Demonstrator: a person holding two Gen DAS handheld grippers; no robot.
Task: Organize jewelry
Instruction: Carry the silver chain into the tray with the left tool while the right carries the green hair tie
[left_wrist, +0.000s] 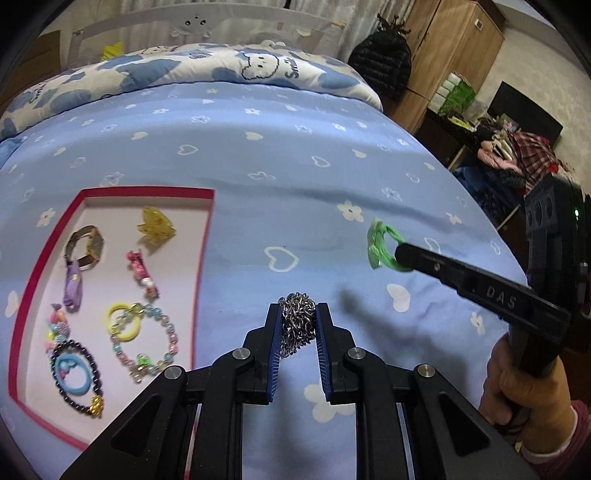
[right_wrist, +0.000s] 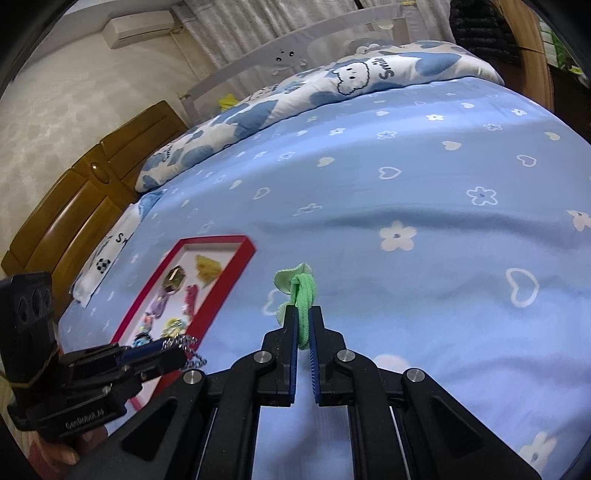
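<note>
Left gripper (left_wrist: 297, 321) pinches bunched silver chain (left_wrist: 297, 319) above blue bedsheet (left_wrist: 258, 155), right of red tray (left_wrist: 201, 266). Right gripper (right_wrist: 303, 325) pinches green hair tie (right_wrist: 302, 291) above sheet, well right of tray.

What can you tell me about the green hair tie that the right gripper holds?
The green hair tie is a soft loop of stretchy fabric cord, bright green, with a paler green ruffled bow or flower at its far end. The right gripper is shut on the cord, which runs down between its blue pads. The bow end sticks out past the fingertips over the blue bedsheet, well to the right of the red tray. Whether it touches the sheet is unclear.
</note>
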